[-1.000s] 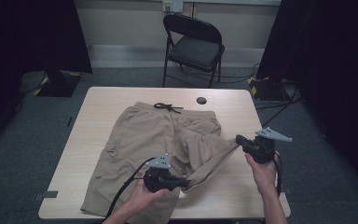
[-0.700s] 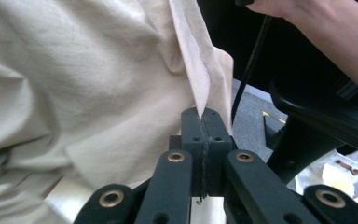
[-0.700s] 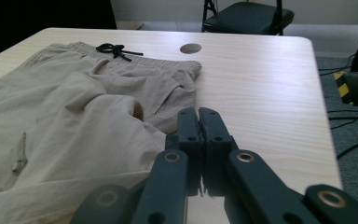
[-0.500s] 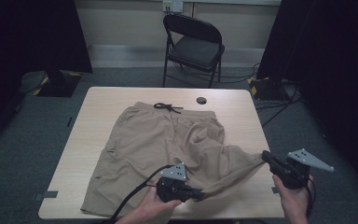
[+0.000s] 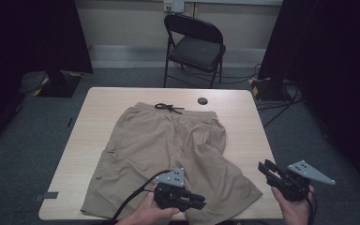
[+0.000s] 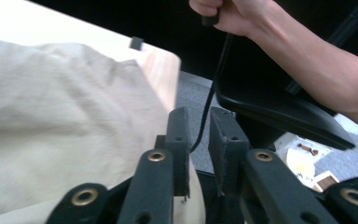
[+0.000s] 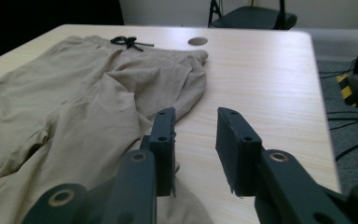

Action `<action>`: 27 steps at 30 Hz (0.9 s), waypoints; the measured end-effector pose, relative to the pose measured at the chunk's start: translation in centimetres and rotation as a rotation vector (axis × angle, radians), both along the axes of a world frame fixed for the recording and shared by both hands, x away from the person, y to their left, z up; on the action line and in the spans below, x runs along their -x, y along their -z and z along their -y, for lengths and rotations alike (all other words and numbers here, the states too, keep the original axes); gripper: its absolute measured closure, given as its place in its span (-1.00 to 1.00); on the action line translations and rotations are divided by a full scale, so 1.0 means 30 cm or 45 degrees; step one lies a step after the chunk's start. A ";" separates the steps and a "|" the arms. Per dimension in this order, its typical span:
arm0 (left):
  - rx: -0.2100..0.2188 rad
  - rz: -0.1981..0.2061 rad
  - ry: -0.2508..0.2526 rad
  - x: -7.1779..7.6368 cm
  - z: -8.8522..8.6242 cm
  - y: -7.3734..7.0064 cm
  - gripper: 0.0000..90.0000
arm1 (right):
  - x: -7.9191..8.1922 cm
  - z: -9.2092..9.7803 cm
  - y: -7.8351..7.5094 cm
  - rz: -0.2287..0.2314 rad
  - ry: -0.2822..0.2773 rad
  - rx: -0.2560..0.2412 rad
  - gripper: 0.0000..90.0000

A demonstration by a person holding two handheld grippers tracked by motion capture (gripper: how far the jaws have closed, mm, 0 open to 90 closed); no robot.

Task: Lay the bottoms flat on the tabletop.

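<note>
Khaki shorts (image 5: 168, 145) lie spread flat on the wooden table (image 5: 243, 122), with the black drawstring (image 5: 168, 108) at the far waistband. My left gripper (image 5: 201, 202) rests over the near hem, pointing right. In the left gripper view its jaws (image 6: 198, 121) stand a narrow gap apart with nothing between them, and the shorts' cloth (image 6: 65, 121) lies beside and under the left jaw. My right gripper (image 5: 265, 166) hovers at the table's near right corner, just right of the shorts' leg. It is open (image 7: 196, 116) and empty, with the shorts (image 7: 74, 102) ahead to its left.
A small dark round disc (image 5: 202, 101) sits on the table past the waistband. Behind the table stands a black folding chair (image 5: 194, 47). Bare wood runs along the right side. Cables lie on the floor at the right (image 5: 281, 101).
The right gripper pulled the shorts' right leg out to the right, then let it go. The leg now lies flat and the gripper is open. The left gripper stayed near the hem.
</note>
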State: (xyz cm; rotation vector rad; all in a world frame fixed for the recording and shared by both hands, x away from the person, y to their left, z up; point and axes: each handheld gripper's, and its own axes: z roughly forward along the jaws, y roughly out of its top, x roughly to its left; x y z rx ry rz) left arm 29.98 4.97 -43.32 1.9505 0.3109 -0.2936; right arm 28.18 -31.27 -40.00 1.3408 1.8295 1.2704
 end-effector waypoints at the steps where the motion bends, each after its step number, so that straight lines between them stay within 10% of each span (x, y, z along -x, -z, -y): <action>1: -0.009 -0.007 -0.013 -0.015 -0.002 0.008 0.70 | -0.017 -0.009 0.015 -0.016 -0.008 -0.005 0.50; 11: -0.133 -0.082 -0.209 -0.158 -0.009 0.118 0.68 | -0.225 -0.076 0.229 -0.257 -0.081 0.093 0.63; 20: -0.219 -0.146 -0.322 -0.205 -0.051 0.197 0.65 | -0.183 -0.112 0.299 -0.341 -0.156 0.178 0.29; 27: -0.258 -0.119 -0.345 -0.205 -0.050 0.210 0.59 | -0.146 -0.112 0.307 -0.329 -0.186 0.246 0.44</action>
